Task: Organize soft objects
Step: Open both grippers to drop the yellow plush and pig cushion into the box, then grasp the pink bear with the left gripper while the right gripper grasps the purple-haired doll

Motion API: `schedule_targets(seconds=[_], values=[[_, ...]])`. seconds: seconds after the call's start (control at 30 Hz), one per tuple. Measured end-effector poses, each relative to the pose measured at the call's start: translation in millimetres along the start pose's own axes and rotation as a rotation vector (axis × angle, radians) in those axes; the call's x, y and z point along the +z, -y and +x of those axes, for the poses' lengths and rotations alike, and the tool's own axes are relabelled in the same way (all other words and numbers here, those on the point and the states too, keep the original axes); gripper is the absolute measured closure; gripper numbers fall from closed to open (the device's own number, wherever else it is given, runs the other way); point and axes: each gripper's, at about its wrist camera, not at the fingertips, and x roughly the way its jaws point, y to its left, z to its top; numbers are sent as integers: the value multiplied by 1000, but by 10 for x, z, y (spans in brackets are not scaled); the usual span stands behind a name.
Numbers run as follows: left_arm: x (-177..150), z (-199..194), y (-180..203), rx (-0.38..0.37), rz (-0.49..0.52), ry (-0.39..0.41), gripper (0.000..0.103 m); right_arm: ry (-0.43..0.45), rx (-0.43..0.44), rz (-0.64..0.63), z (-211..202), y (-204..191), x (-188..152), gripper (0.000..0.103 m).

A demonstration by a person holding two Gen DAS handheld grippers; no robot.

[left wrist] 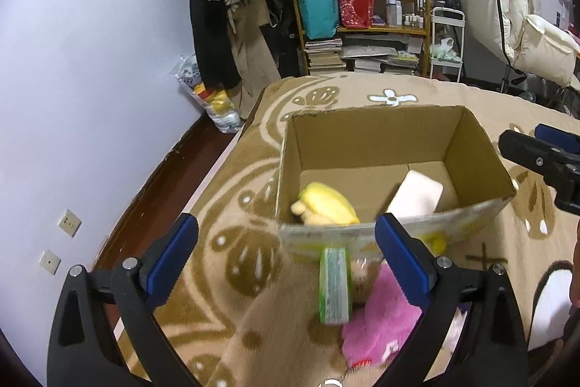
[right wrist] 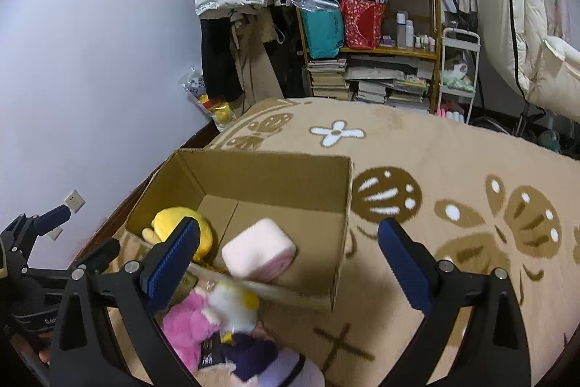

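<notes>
Cardboard box (left wrist: 391, 147) fronted by pink plush (left wrist: 380, 318); both grippers' jaws spread, empty.

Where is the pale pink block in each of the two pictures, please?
Left wrist view: the pink block leans in the right part of the box, just above the right blue finger.
Right wrist view: the pink block lies in the near right part of the box, left of centre.
Shared landmark: the yellow plush, left of the block in both.
</notes>
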Motion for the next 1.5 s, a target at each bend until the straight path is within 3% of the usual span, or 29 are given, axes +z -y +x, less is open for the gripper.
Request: schedule_targets(seconds=[0.67, 1.5], values=[[-567, -430, -80, -8, -59, -68, 6, -118, -12, 31, -287, -112, -515, 0], [-825, -6, 247, -84, 10, -194, 6, -300, -21, 47, 211, -111, -867, 0]])
